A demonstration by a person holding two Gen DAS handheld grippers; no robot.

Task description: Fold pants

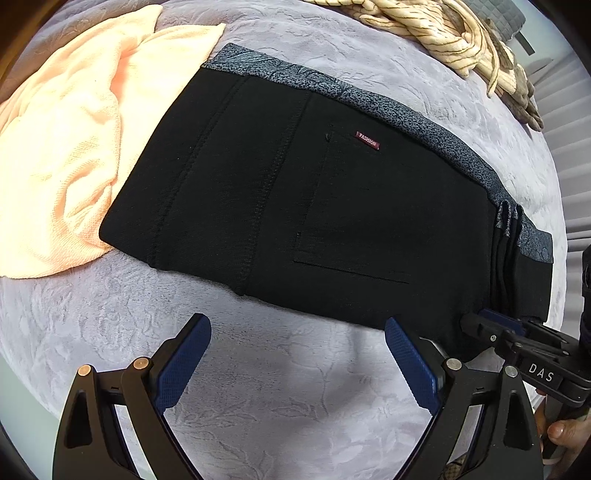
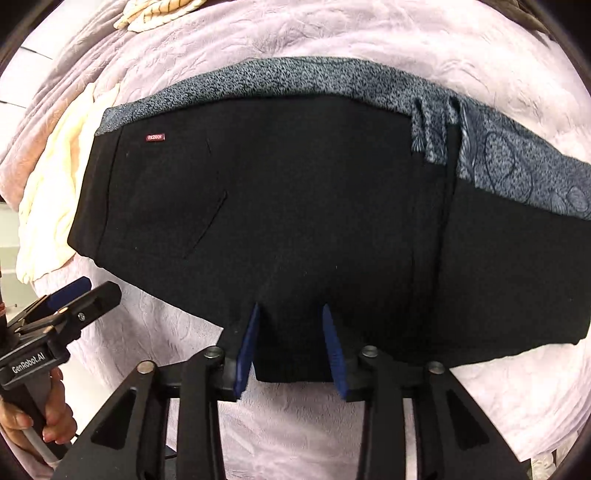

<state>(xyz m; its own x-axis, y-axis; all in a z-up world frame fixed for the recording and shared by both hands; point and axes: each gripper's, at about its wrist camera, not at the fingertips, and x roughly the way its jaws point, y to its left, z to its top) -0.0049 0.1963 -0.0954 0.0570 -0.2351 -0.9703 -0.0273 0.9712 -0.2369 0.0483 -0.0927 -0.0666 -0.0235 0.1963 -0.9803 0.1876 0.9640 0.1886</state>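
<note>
Black pants (image 1: 314,206) with a grey patterned waistband and a small red label lie folded into a compact block on the lilac bedspread (image 1: 258,369). They fill the right wrist view (image 2: 314,221). My left gripper (image 1: 297,325) is open and empty, just short of the pants' near edge. My right gripper (image 2: 291,308) is partly closed, with its blue pads on either side of a bunch of the pants' near edge. It also shows in the left wrist view (image 1: 491,325) at the pants' right corner.
A peach towel (image 1: 74,147) lies at the left, touching the pants. A cream striped garment (image 1: 443,33) lies crumpled at the far edge of the bed. The bed's edge and a grey floor show at the far right.
</note>
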